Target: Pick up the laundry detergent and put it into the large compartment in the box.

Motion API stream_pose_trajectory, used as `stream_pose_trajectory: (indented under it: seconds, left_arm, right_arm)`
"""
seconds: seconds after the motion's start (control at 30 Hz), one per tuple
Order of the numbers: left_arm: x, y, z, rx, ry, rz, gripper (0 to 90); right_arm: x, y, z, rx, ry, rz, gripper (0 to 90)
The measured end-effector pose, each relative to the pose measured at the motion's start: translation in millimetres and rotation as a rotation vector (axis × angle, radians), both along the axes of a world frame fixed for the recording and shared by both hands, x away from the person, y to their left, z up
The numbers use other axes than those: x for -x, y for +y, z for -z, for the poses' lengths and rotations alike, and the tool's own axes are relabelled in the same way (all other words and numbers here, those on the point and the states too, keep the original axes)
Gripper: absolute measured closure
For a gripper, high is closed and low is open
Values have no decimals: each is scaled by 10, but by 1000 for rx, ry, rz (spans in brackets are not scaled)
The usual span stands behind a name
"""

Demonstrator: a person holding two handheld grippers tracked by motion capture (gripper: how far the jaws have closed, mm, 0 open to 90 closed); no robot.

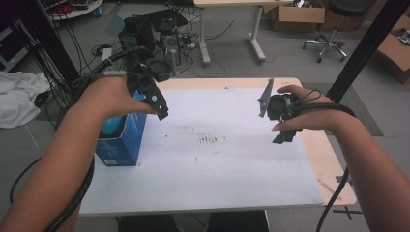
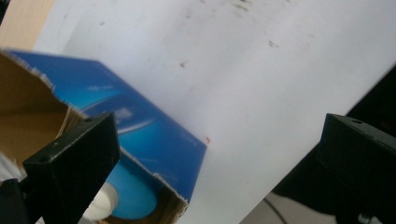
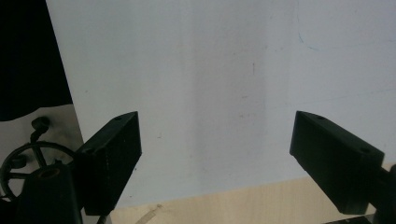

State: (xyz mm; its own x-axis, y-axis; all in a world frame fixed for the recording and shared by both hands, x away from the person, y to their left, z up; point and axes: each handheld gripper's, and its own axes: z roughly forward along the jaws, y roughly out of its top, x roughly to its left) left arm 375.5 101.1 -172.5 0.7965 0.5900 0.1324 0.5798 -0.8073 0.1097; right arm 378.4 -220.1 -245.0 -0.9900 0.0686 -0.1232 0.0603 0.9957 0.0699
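An open blue cardboard box [image 1: 121, 140] stands at the table's left edge, with a light blue and white object [image 2: 133, 196] inside it. My left gripper [image 1: 159, 108] hovers just above and to the right of the box. In the left gripper view the box [image 2: 140, 135] lies under the left jaw, and the left gripper [image 2: 217, 126] is open wide with nothing between its jaws. My right gripper [image 1: 285, 135] hangs over the right side of the white sheet. In the right gripper view the right gripper [image 3: 215, 122] is open over bare sheet, holding nothing.
A white sheet [image 1: 217, 159] covers most of the wooden table [image 1: 333, 164]. Behind the table are black equipment and tangled cables [image 1: 150, 34]. A black slanted post [image 1: 367, 43] rises at the right, and a white cloth [image 1: 19, 96] lies at the left.
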Motion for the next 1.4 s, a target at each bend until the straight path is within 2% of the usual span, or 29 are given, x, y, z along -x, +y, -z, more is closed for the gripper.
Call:
stream_pose_trajectory:
  seconds: [0.07, 0.23, 0.37, 0.47, 0.6, 0.77, 0.93, 0.97, 1.1, 1.17, 1.27, 1.4]
  left_arm:
    - [41, -58, 14, 8, 10, 44, 1]
    - [151, -200, 62, 18, 31, 193, 1]
    - [258, -274, 107, 32, 31, 361, 1]
    - [311, -321, 133, 30, 28, 435, 1]
    - [334, -363, 162, 10, 32, 499, 1]
    - [339, -393, 184, -8, 46, 549, 1]
    - [316, -401, 195, 13, 44, 590, 1]
    - [309, -405, 209, 17, 51, 590, 1]
    - [286, -430, 286, -25, 77, 601, 1]
    - [276, -434, 309, -31, 84, 605, 1]
    - [259, -430, 300, -26, 80, 610, 1]
    - [274, -413, 266, 1, 72, 614, 1]
  right_arm:
    - [2, 1, 1, -2, 3, -1, 165]
    - [-5, 11, -3, -1, 7, -5, 165]
    - [-13, 22, -5, 4, 10, -14, 166]
    - [-26, 23, 2, 4, 12, -16, 165]
    - [-54, 23, 13, 12, 19, -12, 165]
    - [-56, 40, 0, 10, 18, -15, 165]
    - [-56, 39, -5, 15, 20, -15, 166]
    - [-59, 36, -5, 18, 19, -15, 166]
    - [-66, 15, -2, 16, 19, -6, 166]
    - [-68, 8, -8, 17, 18, -6, 166]
    - [-74, -9, -12, 13, 17, -2, 166]
    - [-79, -18, -9, 17, 20, 3, 165]
